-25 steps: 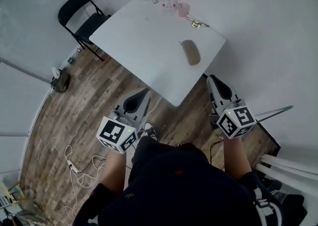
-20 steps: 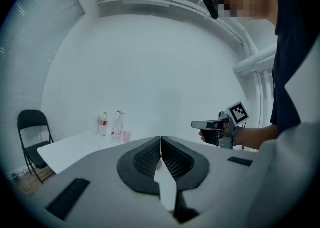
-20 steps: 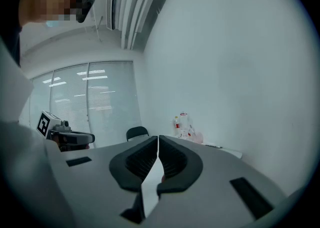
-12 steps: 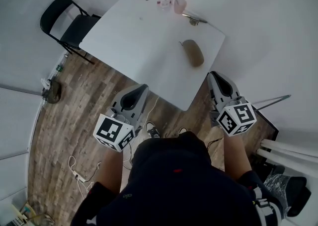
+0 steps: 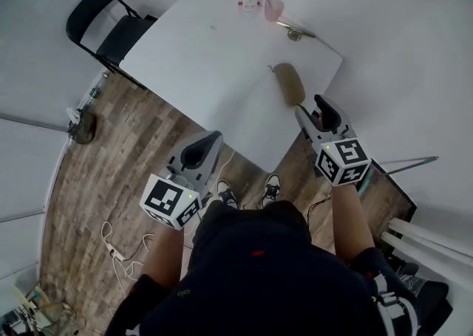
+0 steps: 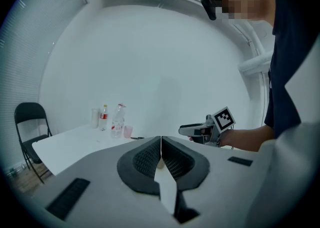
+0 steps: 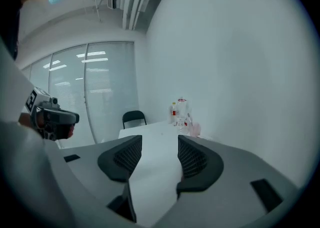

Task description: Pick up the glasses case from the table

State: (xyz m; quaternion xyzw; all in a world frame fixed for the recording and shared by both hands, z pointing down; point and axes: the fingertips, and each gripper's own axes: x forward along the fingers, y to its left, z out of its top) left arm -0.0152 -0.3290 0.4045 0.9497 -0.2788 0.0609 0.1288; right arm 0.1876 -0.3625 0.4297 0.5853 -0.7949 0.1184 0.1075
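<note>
Tan glasses case (image 5: 290, 83), white table (image 5: 207, 54)

Head view steeply down, gripper views near level, sharing table (image 5: 199, 54)

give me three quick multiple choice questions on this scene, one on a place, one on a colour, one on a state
1. Where does the glasses case lie?
A) on the table, near the right tool
B) at the far end among the bottles
C) on the floor

2. What colour is the folding chair?
A) black
B) red
C) white

3. How do the right tool's jaws stand?
A) shut together
B) apart, nothing between them
C) clamped on the case

1 A: the head view shows the case just ahead of that tool.
2 A: its seat and frame are black.
3 B: the right gripper view shows a clear gap; the jaws have just been opening, with nothing between them.
</note>
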